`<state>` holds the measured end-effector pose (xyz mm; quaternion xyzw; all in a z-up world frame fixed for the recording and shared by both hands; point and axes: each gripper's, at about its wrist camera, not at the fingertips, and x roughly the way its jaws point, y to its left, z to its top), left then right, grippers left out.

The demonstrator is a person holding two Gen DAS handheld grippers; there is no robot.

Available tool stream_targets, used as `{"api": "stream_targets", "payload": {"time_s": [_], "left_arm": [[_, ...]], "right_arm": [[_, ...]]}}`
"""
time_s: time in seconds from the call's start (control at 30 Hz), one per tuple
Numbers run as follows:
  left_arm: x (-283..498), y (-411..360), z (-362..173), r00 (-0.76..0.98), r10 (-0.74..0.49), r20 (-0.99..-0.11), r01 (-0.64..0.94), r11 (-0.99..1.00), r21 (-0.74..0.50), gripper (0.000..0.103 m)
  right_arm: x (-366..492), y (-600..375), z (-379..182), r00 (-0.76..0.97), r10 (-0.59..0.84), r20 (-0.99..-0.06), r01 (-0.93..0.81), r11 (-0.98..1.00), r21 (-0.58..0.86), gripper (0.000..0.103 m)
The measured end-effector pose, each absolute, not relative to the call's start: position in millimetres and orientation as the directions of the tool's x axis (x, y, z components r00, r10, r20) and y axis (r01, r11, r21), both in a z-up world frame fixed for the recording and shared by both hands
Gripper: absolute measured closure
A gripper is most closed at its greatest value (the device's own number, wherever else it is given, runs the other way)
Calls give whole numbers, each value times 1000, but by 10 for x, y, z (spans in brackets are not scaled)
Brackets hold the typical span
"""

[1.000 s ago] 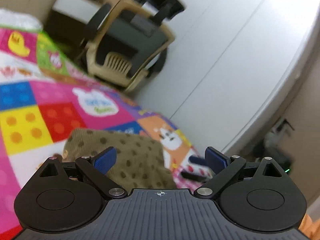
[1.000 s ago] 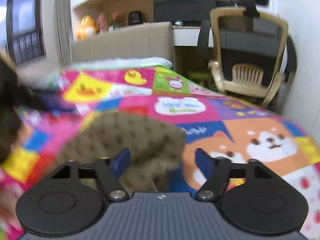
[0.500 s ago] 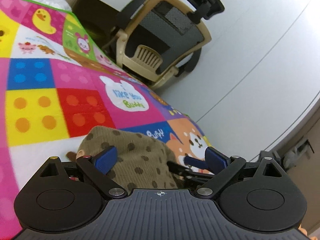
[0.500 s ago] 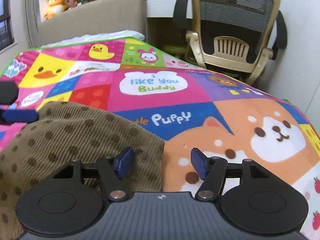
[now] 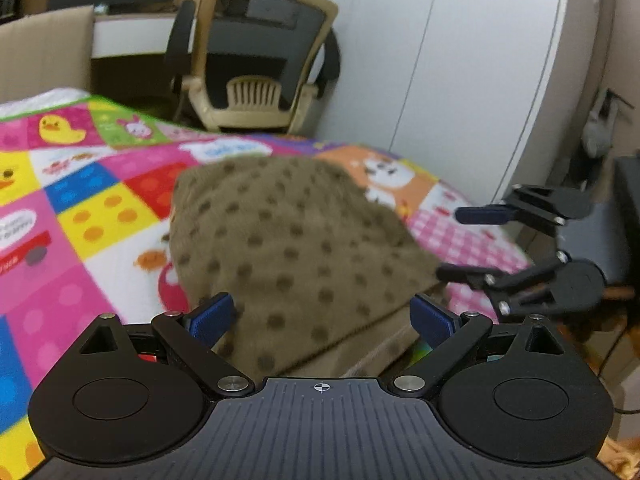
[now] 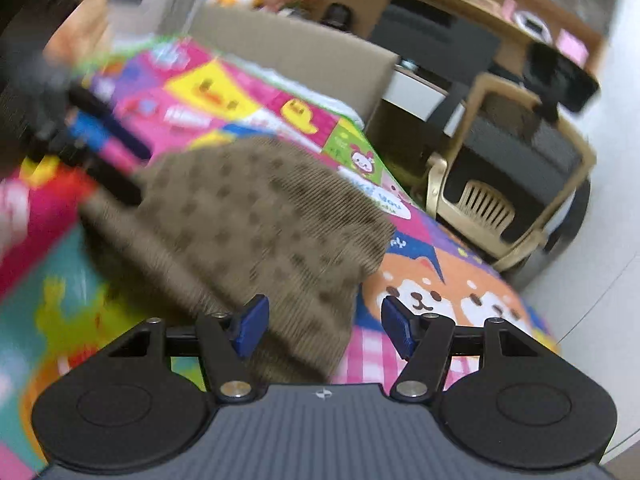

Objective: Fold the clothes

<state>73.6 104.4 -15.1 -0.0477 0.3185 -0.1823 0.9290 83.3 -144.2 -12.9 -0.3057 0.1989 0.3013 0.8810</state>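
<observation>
The brown dotted corduroy garment is seen bunched ahead of the left gripper and right gripper, both spread wide and empty; an edge-grasp seems called for.

Brown garment of ribbed, corduroy-like cloth, matt and soft, dotted with darker spots. Beneath it, smooth printed play mat, bright cartoon squares with slight sheen. Left gripper and right gripper in matt black plastic, ridged grey housing, silvery metal pivot pins, blue rubbery-looking finger pads. Office chair behind: beige plastic frame, dark mesh back.
</observation>
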Motion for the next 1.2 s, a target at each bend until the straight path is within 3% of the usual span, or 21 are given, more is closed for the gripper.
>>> {"api": "stream_targets", "payload": {"time_s": [0.13,0.2,0.33,0.47,0.53,0.57,0.6,0.8,1.03,1.13,1.2], "left_arm": [[723,1085,-245,732,-325,-599,262,946,-193,5],[701,1092,-296,728,-303,-615,245,953,-180,5],[654,1104,-368,734,-266,-624,217,964,-155,5],[628,1129,-355,752,-250,-610,192,968,-160,5],[623,1136,-333,755,-250,-606,190,968,-163,5],[618,1140,-321,757,-249,-604,189,968,-163,5],[611,1146,-307,760,-246,-602,187,969,-160,5],[565,1224,-239,778,-241,-581,171,970,-173,5],[419,1112,-20,770,-383,-510,323,924,-206,5],[349,1025,86,753,-458,-472,408,888,-212,4],[394,955,48,740,-475,-476,425,879,-217,3]], "right_arm": [[719,-1354,-295,787,363,-499,-606,606,-516,47],[656,-1336,-261,824,368,-430,-561,631,-536,67],[557,-1246,-169,848,393,-357,-530,646,-549,68],[646,-1137,-373,838,371,-401,-546,610,-575,69],[692,-1114,-422,835,369,-409,-549,607,-575,81],[699,-1113,-386,836,371,-404,-547,617,-566,96],[679,-1130,-305,839,381,-388,-543,634,-550,100],[390,-1287,166,835,461,-302,-551,697,-460,100],[425,-1355,-289,749,429,-505,-644,650,-403,100],[428,-1484,-197,721,463,-515,-670,656,-349,98],[428,-1585,-80,714,485,-504,-675,667,-315,89]]}}
